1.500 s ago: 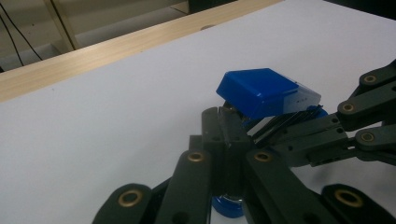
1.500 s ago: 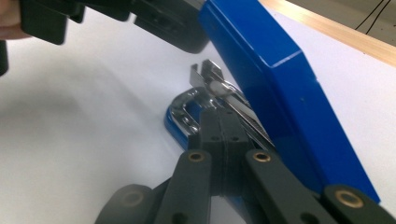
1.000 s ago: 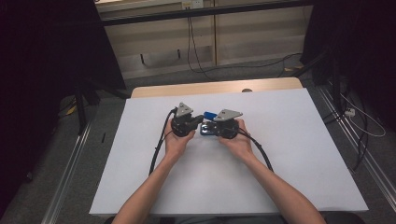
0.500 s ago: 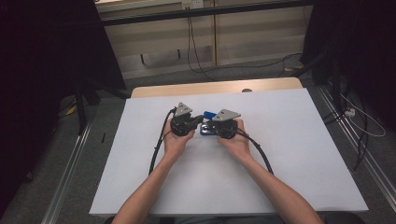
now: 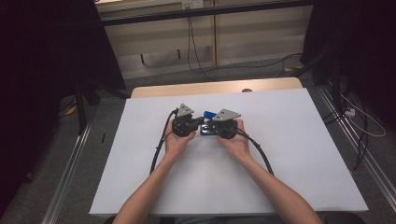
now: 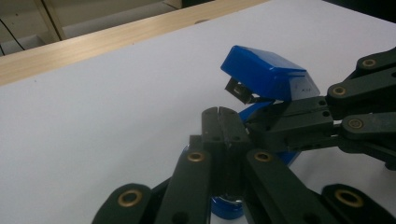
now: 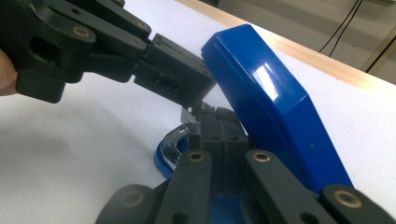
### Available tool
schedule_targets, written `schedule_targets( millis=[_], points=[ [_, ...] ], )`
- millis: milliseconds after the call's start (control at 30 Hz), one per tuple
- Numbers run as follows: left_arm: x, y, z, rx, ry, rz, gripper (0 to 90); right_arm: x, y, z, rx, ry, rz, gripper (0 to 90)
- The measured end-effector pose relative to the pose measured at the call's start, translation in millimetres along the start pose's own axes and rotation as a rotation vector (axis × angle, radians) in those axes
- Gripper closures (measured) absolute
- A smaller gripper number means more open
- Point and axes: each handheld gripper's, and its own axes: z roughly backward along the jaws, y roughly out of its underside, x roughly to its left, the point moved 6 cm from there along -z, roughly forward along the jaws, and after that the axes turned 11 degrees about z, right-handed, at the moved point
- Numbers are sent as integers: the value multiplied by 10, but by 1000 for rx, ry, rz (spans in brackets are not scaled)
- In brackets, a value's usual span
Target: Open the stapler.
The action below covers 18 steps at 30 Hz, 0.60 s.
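A person is working both grippers at the middle of the white table, and a blue stapler is sitting between the two, its lid hinged up and tilting away from its base. From above, the left gripper is pointing toward the right one, and the right gripper is pointing back at it, so the two tips are meeting almost nose to nose over the stapler's base. In the left gripper view, the left gripper is showing its jaws pressed together with no gap, and the raised blue lid is lying just beyond and to the right of that tip. In the right gripper view, the right gripper is likewise showing its jaws together, tucked under the lid, with the chrome staple rail curving up just beside it; whether either tip is pinching a thin part of the stapler I cannot tell. The stapler's long axis is running roughly crosswise, along the line joining the two hands. Both hands are about equally near; my guess is that the next move turns on the open gap beneath the lid, reached from either side.
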Motion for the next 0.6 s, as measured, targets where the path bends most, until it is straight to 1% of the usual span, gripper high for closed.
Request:
schedule_targets(
  millis=[33, 67, 100, 333, 400, 433, 533, 600],
  points=[
    [-3, 2, -4, 3, 3, -9, 900, -2, -1, 0, -1, 2, 3, 900],
    [-3, 2, -4, 3, 3, -9, 900, -2, -1, 0, -1, 2, 3, 900],
    [-15, 17, -21, 9, 1, -23, 900, 0, -1, 0, -1, 2, 1, 900],
    [-16, 21, -32, 8, 10, -21, 900, -5, -9, 13, -2, 8, -1, 900],
    [-11, 25, -39, 6, 14, -30, 900, -7, -11, 15, -4, 8, -2, 900],
    [-4, 39, -45, 13, 12, -34, 900, -11, -16, 18, -6, 10, -3, 900],
    [0, 46, -50, 16, 10, -34, 900, -14, -19, 20, -7, 13, -4, 900],
    [-6, 46, -50, 17, 5, -41, 900, -11, -20, 18, -7, 14, -6, 900]
  ],
)
